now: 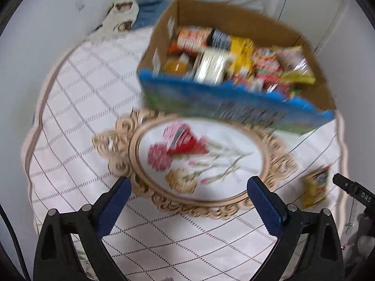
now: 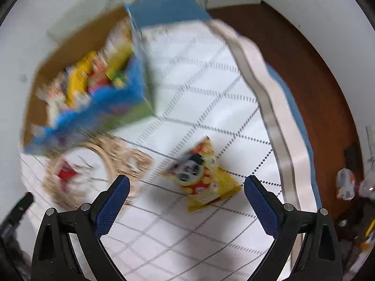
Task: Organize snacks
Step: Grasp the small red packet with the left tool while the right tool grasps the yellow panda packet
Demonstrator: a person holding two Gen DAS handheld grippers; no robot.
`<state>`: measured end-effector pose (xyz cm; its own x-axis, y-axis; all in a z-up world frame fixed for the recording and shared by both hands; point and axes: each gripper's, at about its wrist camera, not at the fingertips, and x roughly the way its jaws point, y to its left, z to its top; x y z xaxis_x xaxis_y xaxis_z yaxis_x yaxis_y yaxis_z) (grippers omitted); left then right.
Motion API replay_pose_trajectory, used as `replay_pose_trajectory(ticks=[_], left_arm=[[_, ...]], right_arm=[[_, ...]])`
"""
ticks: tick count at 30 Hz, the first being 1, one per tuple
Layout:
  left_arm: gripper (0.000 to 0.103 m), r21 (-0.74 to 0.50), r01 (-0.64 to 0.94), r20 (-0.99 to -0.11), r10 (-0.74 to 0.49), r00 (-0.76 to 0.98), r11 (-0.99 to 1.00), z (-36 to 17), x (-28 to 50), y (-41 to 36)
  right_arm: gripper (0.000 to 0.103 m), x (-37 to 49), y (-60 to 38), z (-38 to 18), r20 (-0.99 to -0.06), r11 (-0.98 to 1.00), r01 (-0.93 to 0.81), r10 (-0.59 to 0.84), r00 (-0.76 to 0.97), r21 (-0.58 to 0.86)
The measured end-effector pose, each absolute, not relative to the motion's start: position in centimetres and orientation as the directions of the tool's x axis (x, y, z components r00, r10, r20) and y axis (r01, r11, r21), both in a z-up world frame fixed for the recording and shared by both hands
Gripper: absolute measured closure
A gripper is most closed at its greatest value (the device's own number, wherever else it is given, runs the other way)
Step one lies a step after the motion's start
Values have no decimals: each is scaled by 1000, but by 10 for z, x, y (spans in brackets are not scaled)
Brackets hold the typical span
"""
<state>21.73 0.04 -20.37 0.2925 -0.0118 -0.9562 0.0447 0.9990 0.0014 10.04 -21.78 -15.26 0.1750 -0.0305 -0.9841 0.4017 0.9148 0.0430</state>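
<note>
My left gripper [image 1: 188, 185] spread and empty, my right gripper [image 2: 186, 183] spread over the yellow snack bag [image 2: 202, 175], snack box [image 1: 234, 107] beyond it

A white tablecloth [image 1: 77, 121] with a grey diamond grid and a pale scalloped border covers the table. In its middle lies an oval embroidered panel [image 1: 199, 161] with pink and red flowers inside a golden scroll frame. A blue cloth [image 2: 168, 7] shows at the far edge. To the right lies a dark brown floor [image 2: 328, 98] with some blurred clutter [image 2: 346, 182] on it.
</note>
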Motion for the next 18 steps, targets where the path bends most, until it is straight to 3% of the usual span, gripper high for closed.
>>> replay_pose_trajectory(ticks=[7,12,15,18], left_arm=[[2,68,-28,-976,72,203,997,-254,201,37],[2,80,-95,-978,96,185,992,-259,203,70],[2,72,-67,-973,85,213,995,-252,215,75],[2,115,78,-962,91,256,990,-243,234,57]], right_arm=[[4,121,-197,-221,-991,968,230,-115,73,-95],[33,130,-165,-235,-997,976,215,-61,56,-47],[35,137,-134,-235,-998,986,164,-14,62,-3],[36,142,-112,-236,-998,991,134,23,60,31]])
